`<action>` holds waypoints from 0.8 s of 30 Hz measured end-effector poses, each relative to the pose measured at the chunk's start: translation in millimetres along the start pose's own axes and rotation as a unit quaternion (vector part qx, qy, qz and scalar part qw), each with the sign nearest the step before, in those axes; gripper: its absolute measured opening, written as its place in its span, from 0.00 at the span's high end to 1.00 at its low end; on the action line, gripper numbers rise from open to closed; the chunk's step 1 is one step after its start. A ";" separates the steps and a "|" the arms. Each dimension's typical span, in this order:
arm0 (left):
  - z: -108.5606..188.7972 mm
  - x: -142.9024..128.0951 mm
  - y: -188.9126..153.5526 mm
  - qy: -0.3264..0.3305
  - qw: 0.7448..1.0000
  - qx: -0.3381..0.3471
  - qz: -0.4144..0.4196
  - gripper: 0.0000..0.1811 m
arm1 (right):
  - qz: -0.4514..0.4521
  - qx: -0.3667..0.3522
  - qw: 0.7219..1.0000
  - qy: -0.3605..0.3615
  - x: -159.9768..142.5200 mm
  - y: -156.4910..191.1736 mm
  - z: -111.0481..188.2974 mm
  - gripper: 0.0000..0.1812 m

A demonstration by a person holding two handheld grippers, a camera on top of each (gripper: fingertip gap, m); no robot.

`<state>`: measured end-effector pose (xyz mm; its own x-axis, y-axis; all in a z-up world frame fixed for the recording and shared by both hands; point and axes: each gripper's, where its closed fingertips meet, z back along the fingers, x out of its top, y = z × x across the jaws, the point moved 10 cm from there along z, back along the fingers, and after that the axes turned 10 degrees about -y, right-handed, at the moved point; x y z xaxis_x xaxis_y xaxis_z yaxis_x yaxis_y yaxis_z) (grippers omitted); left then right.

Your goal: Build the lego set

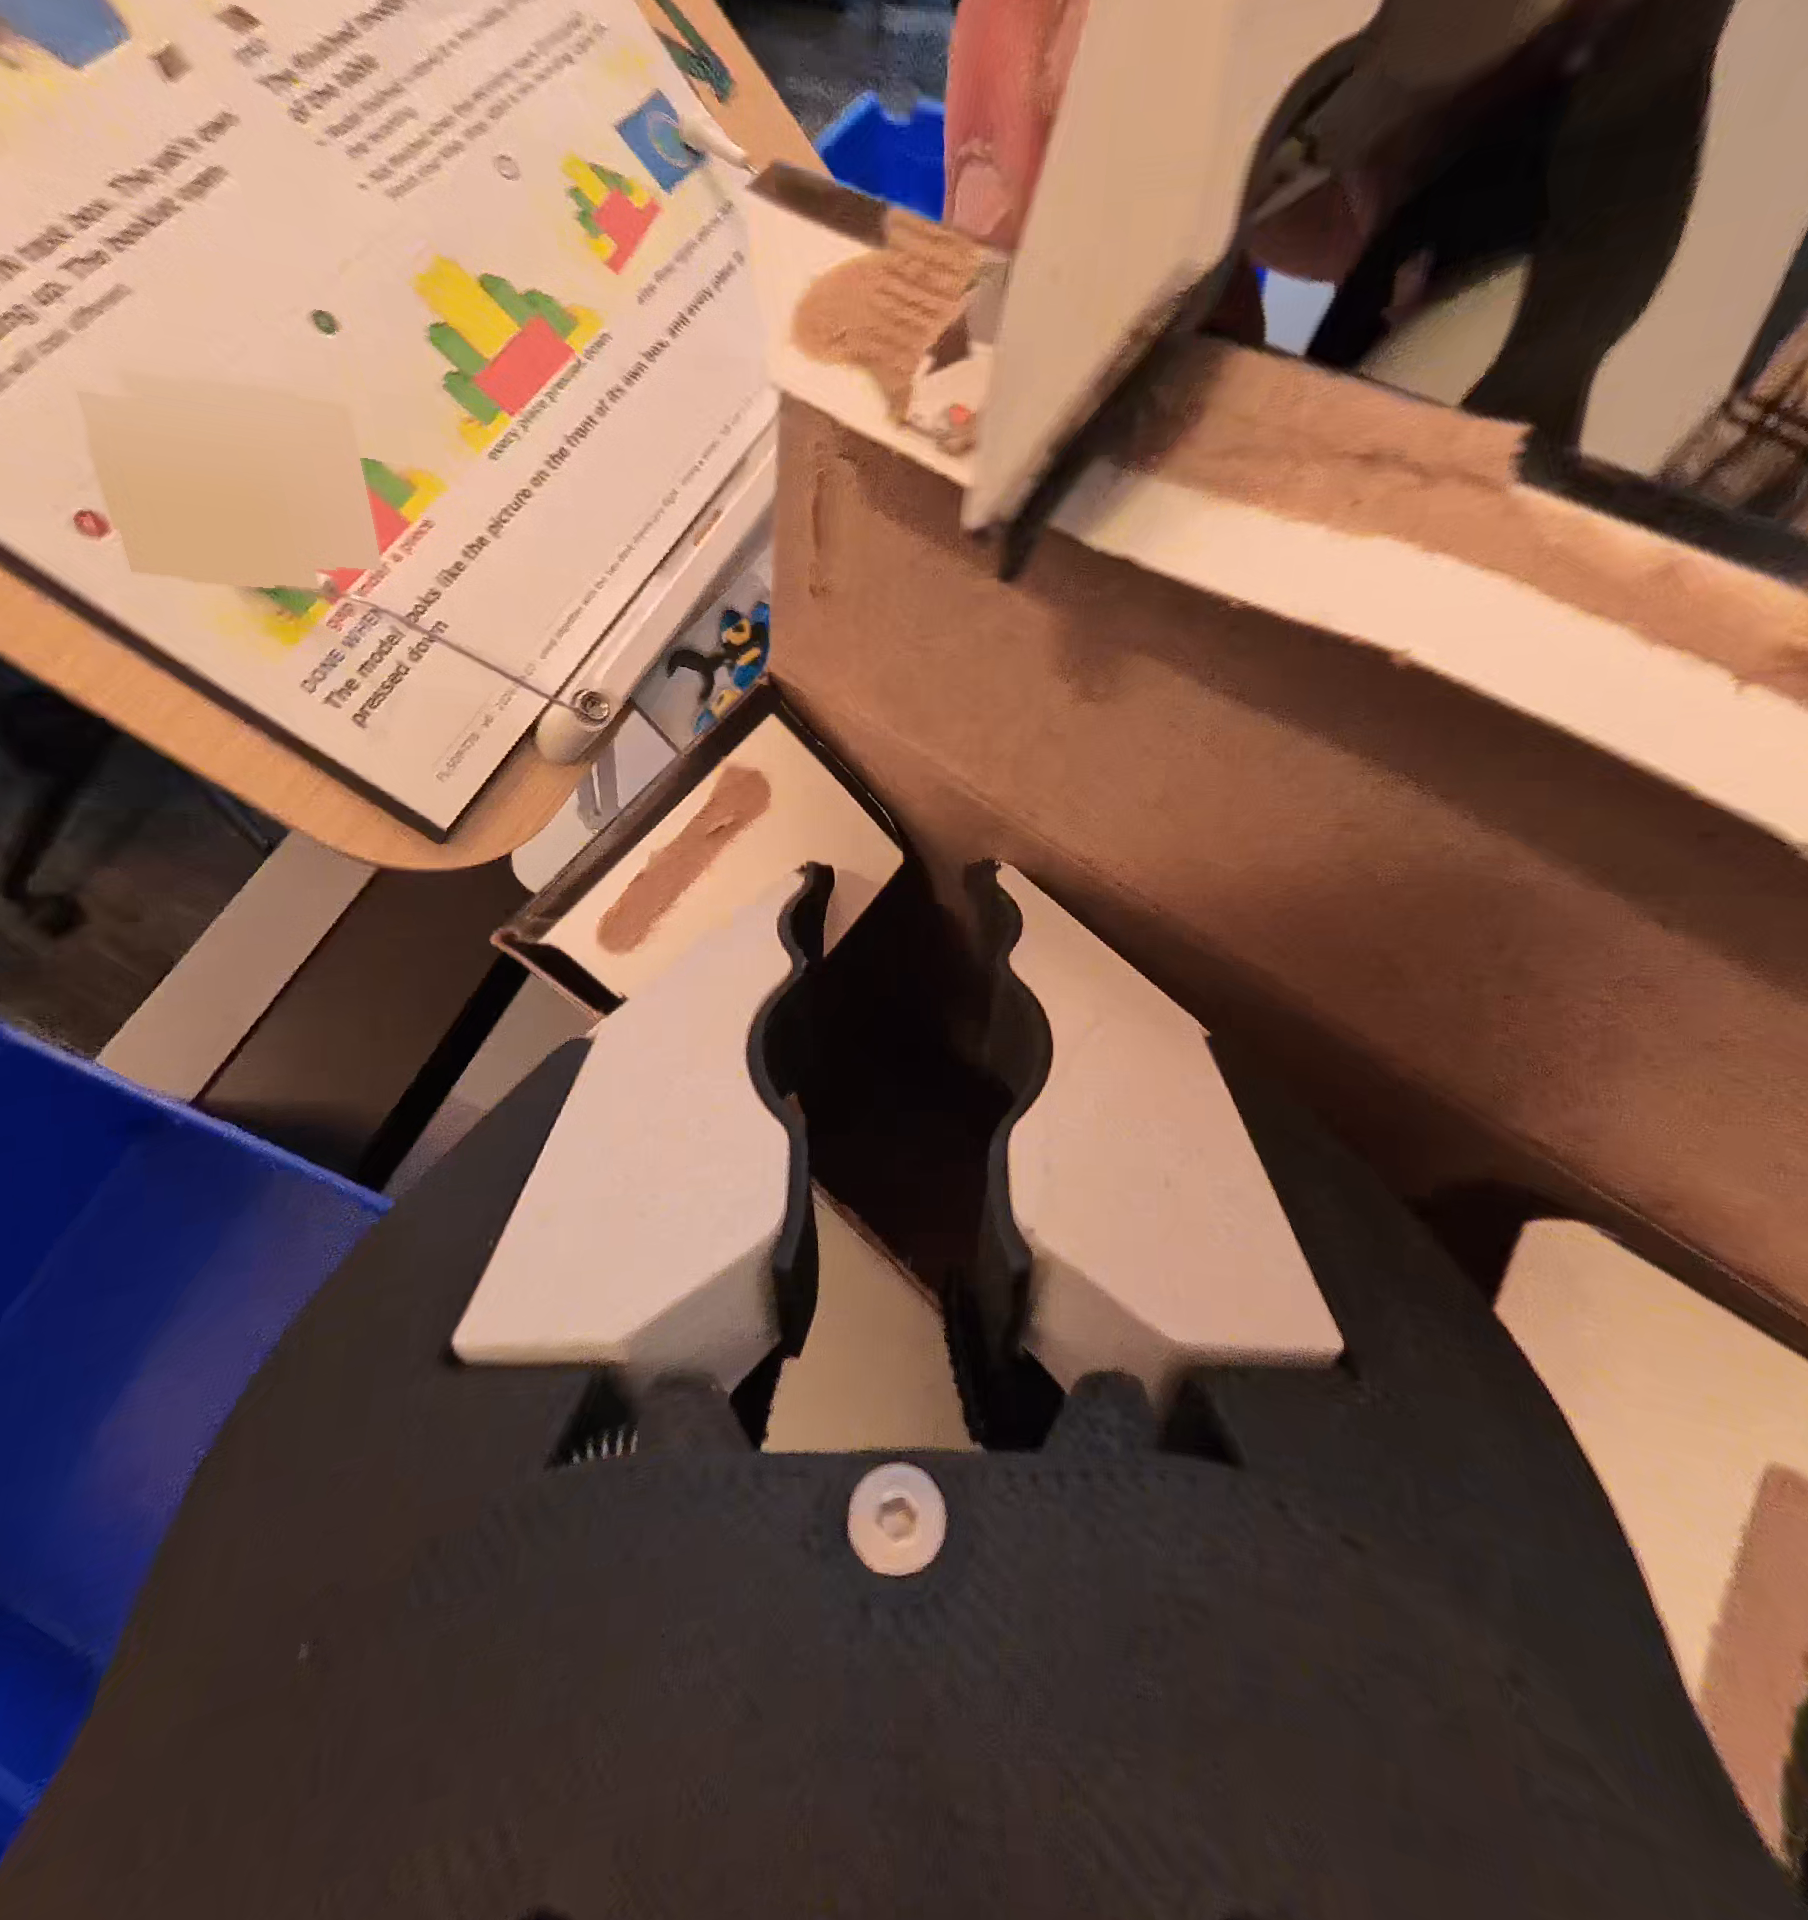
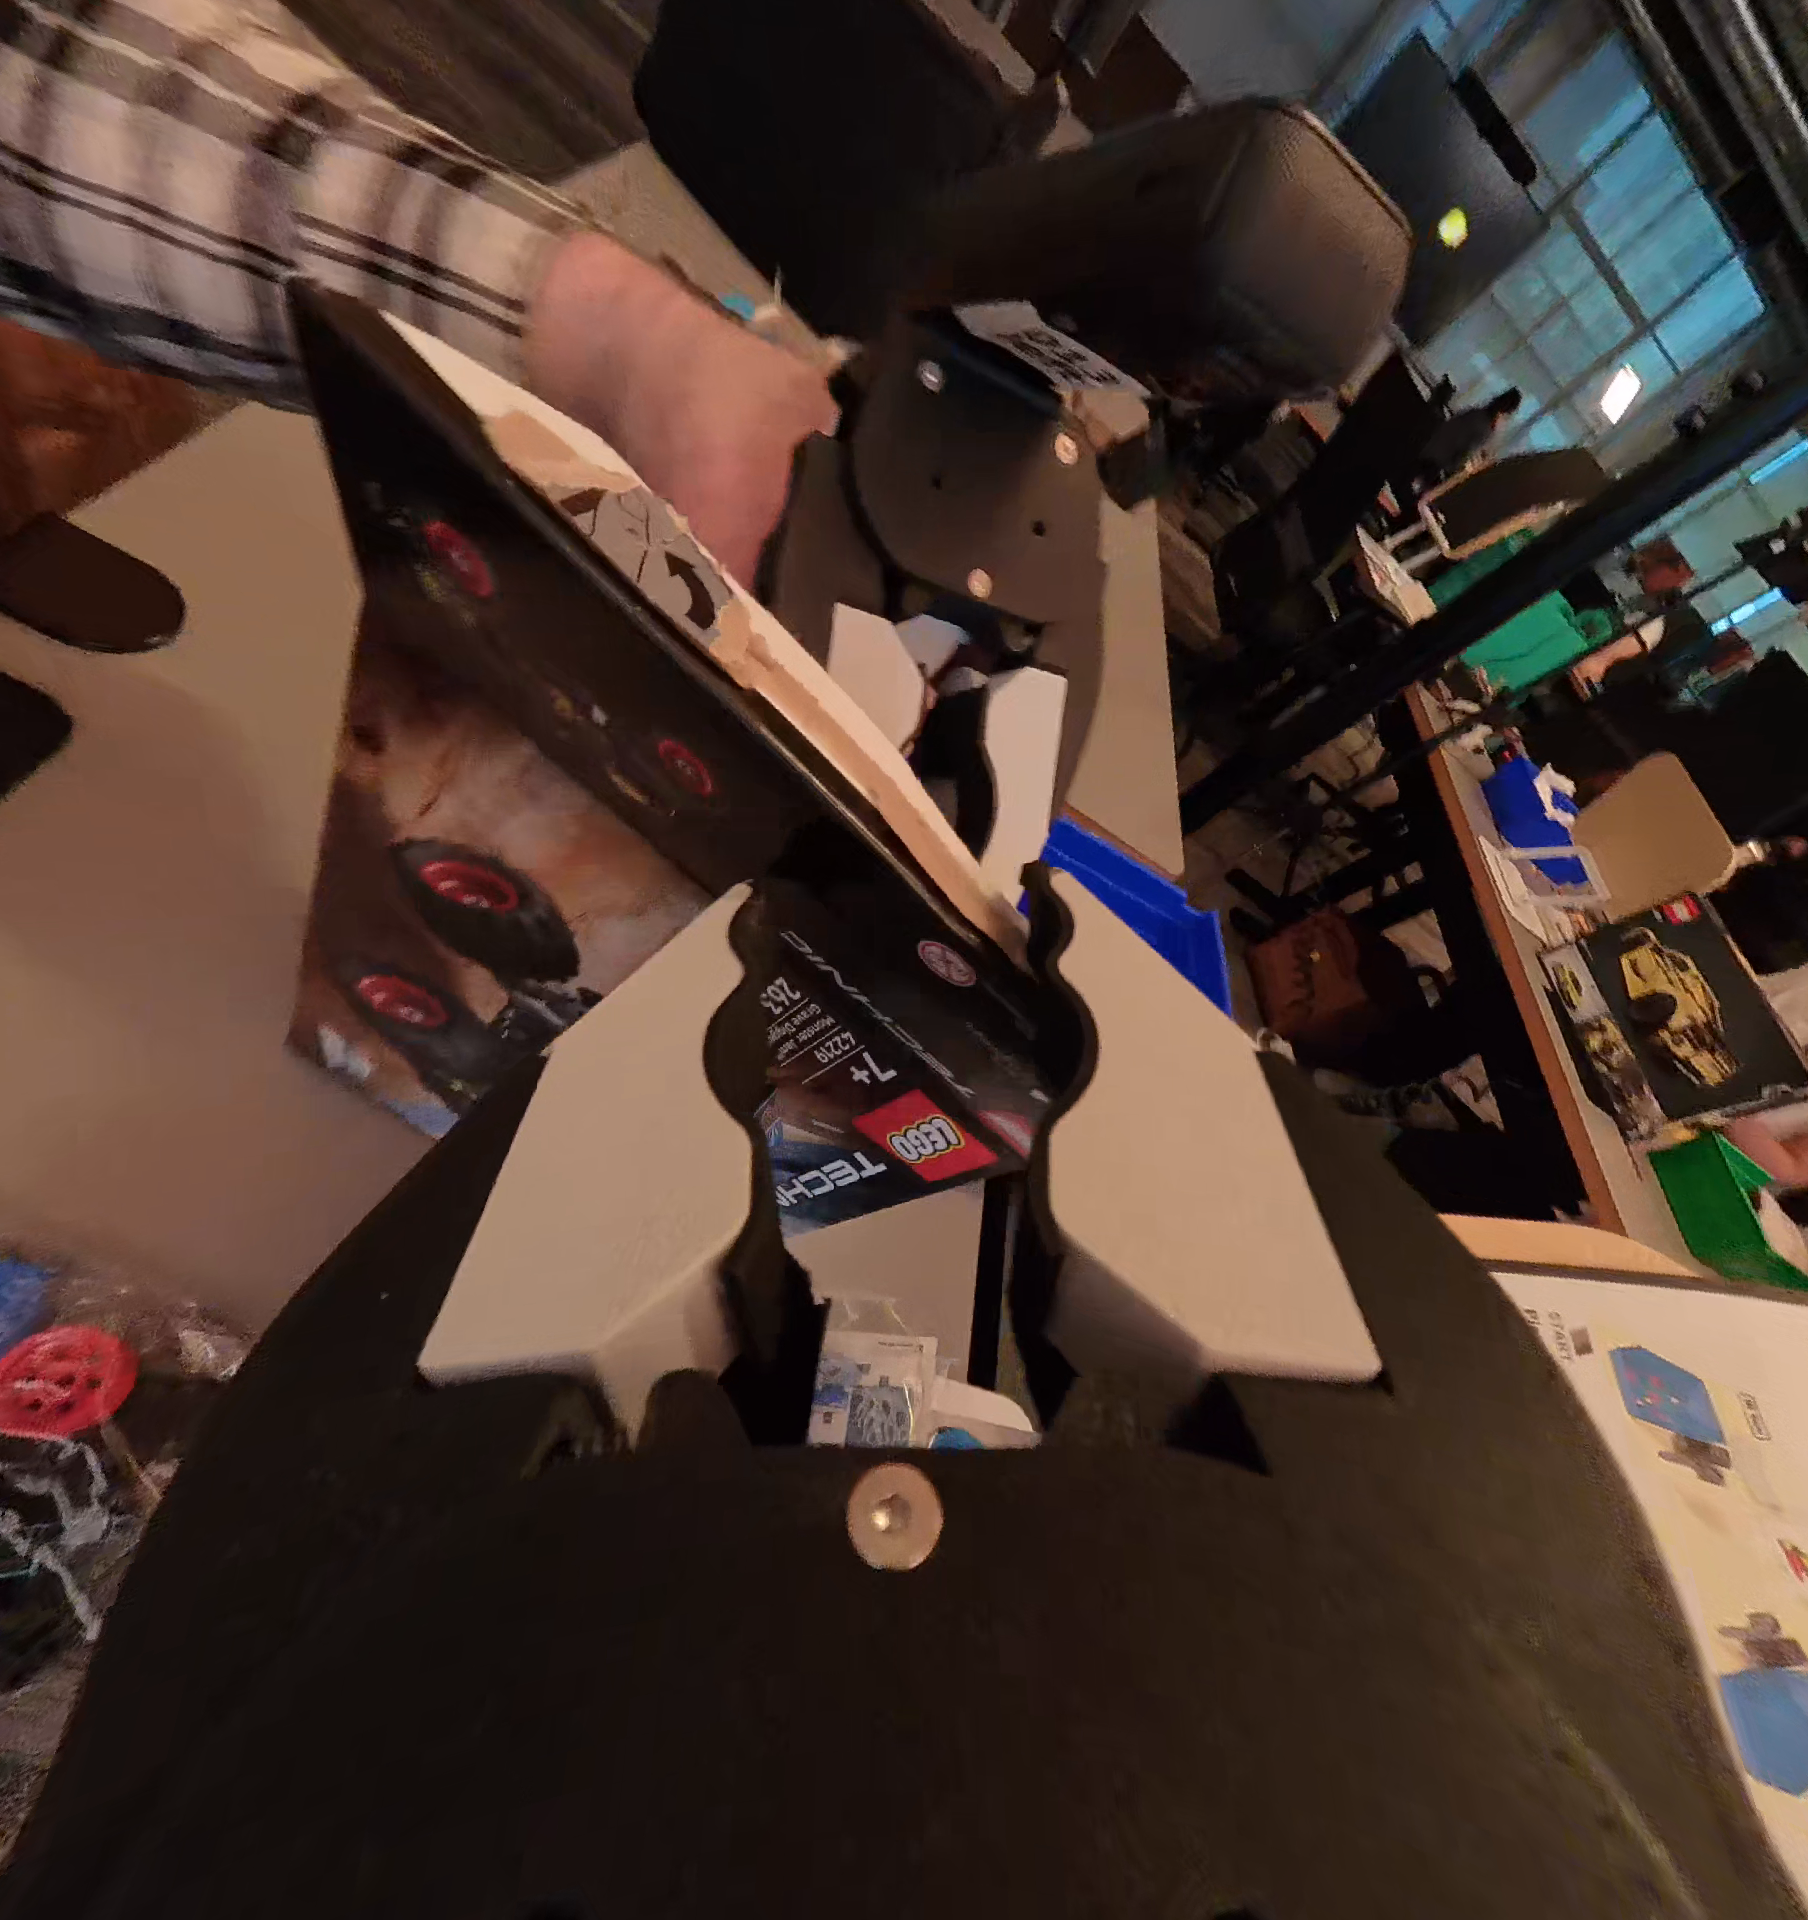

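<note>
The lego box point(image 2: 567, 644) is black with red-wheeled trucks printed on it. It is open and held tilted above the white table point(image 2: 131, 935). In the left wrist view I see its bare brown inside point(image 1: 1295, 831) and a raised white flap point(image 1: 1118, 229). My left gripper point(image 1: 900, 894) is closed on a wall of the box at a corner. It also shows at the box's far end in the right wrist view point(image 2: 967, 675), held by a hand point(image 2: 671, 395). My right gripper point(image 2: 889, 904) has its jaws apart around the box's near corner, and the flap edge touches its right finger point(image 2: 1045, 935).
Clear bags of parts point(image 2: 58, 1382), one with a red wheel, lie on the table at the lower left. A printed instruction sheet on a board point(image 1: 360, 312) point(image 2: 1658, 1507) lies beside the box. Blue bins point(image 1: 79, 1351) point(image 2: 1139, 914) stand close by. Other tables and another box point(image 2: 1689, 1018) stand behind. Left tips to right tips: about 7 cm.
</note>
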<state>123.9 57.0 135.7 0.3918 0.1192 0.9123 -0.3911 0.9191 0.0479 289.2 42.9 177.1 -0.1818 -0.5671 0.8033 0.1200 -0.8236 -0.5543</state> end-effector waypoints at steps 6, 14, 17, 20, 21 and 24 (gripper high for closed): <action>17.6 -12.2 -20.5 -0.027 0.992 0.118 0.033 0.93 | -0.006 -0.045 0.996 0.083 11.7 -2.1 -26.0 0.56; 30.8 -18.9 -36.3 -0.011 0.946 0.316 0.065 0.93 | -0.236 -0.023 0.971 -0.019 39.3 11.8 10.7 0.52; 29.8 -14.0 -45.0 -0.064 0.924 0.373 0.062 0.91 | -0.279 -0.024 0.959 -0.041 50.7 31.8 5.7 0.45; 34.0 -13.7 -46.2 -0.118 0.909 0.393 0.077 0.87 | -0.267 -0.034 0.963 -0.020 49.4 49.2 -13.8 0.46; 35.9 -14.0 -46.8 -0.132 0.903 0.402 0.077 0.84 | -0.255 -0.037 0.966 -0.012 48.1 52.5 -19.8 0.46; 41.9 -12.0 -51.8 -0.185 0.882 0.428 0.065 0.80 | -0.241 -0.019 0.970 -0.024 52.5 59.3 -33.4 0.54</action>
<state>104.6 -7.8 139.4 0.0605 -0.0744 0.9954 -0.9602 0.2680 0.0784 254.2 -35.5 179.2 -0.1617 -0.1156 0.9800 -0.0044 -0.9930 -0.1179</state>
